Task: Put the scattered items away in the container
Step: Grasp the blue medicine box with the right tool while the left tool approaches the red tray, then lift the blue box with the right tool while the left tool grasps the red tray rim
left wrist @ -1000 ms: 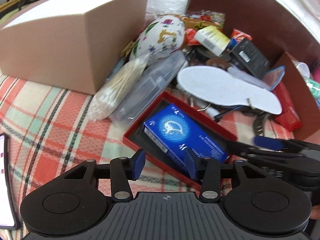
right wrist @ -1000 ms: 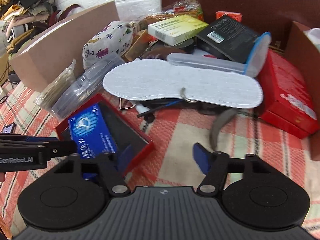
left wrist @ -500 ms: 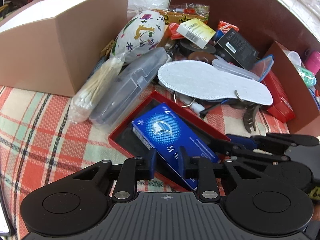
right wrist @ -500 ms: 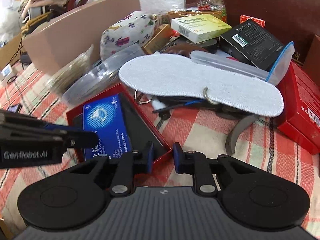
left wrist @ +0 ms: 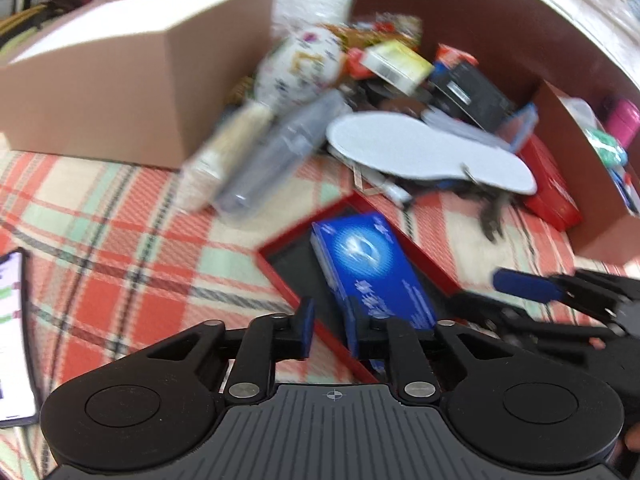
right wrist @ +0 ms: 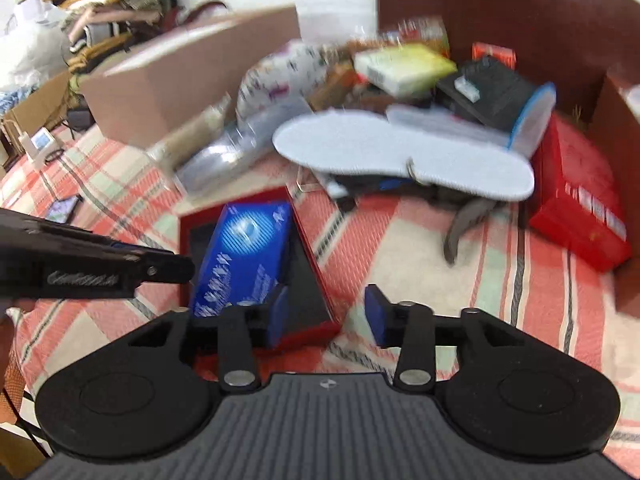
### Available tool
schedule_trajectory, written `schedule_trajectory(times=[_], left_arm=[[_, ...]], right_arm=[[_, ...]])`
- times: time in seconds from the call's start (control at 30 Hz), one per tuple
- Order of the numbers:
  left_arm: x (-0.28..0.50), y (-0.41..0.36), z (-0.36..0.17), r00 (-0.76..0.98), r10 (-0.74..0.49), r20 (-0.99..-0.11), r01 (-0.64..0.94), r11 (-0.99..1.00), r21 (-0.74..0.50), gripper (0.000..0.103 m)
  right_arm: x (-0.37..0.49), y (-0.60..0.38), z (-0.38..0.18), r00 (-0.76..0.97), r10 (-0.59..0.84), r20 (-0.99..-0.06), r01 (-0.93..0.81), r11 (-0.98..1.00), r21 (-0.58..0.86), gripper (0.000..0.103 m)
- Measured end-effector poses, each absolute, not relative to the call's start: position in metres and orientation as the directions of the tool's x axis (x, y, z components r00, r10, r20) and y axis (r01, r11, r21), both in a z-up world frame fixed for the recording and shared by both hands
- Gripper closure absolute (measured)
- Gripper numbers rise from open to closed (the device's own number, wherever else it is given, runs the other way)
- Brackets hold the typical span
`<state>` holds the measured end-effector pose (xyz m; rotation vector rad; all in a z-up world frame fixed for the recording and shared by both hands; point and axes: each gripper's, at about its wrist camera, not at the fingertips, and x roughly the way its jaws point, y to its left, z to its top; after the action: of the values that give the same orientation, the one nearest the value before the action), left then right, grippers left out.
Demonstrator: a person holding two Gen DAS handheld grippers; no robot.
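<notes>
— From where is the bed being looked at?
— It is being seen from close above, slanting down, from each gripper. The blue box [left wrist: 372, 268] [right wrist: 244, 256] is being shown in both views.

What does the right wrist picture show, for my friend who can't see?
A blue box sits in a shallow red tray on a plaid cloth, just ahead of the right tool, whose jaws are opening. Behind lie a white insole and blurred clutter.

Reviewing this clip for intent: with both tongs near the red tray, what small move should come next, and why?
Probably carry the left tongs toward the cardboard box and lower the right tongs over the shoe insole. Both pairs are opening with nothing gripped, the blue box already lies in the red tray, and clutter remains.
</notes>
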<state>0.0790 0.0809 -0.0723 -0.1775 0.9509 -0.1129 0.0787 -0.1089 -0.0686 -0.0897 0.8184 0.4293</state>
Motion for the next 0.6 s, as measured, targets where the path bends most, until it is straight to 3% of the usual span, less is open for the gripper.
schedule_trajectory(times=[0.07, 0.17, 0.6], left_arm=[[0.085, 0.088, -0.072, 0.584, -0.161, -0.795, -0.003, 0.980, -0.201, 0.063], [0.094, 0.097, -0.076, 0.600, -0.129, -0.790, -0.031, 0.983, -0.183, 0.049], [0.124, 0.103, -0.102, 0.584, -0.148, -0.798, 0.007, 0.984, -0.178, 0.051]], right_arm=[[0.078, -0.101, -0.065, 0.601, 0.360, -0.714, -0.431, 0.898, 0.091, 0.048], [0.081, -0.085, -0.069, 0.573, 0.383, -0.725, -0.464, 0.880, 0.099, 0.048], [0.098, -0.053, -0.090, 0.512, 0.392, -0.764, -0.492, 0.863, 0.113, 0.038]])
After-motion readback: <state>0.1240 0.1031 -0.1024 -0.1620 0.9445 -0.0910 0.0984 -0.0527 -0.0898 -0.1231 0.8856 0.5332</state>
